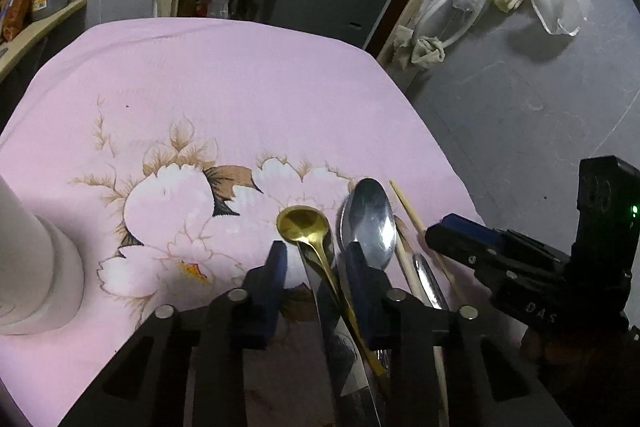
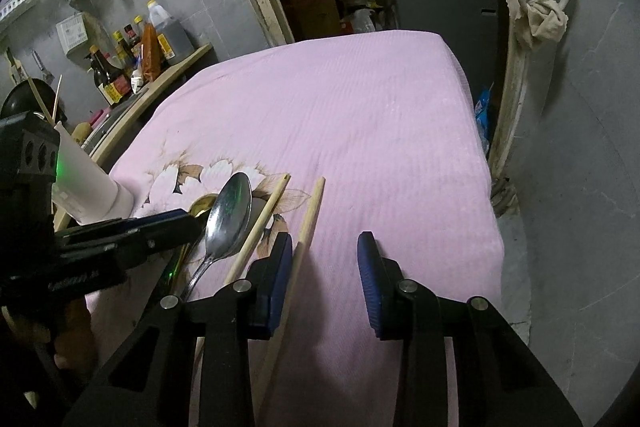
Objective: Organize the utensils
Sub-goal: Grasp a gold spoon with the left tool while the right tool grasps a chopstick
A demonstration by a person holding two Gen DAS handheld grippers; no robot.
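Left gripper (image 1: 316,259) gapes wide astride the gold spoon (image 1: 304,225); right gripper (image 2: 325,259) gapes wide, a chopstick (image 2: 310,215) at its 9 o'clock finger.

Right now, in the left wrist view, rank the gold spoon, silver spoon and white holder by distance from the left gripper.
1. Gold spoon: between the left gripper fingers, bowl just ahead.
2. Silver spoon: beside the right finger, almost as close.
3. White holder: far off at the cloth's left edge.
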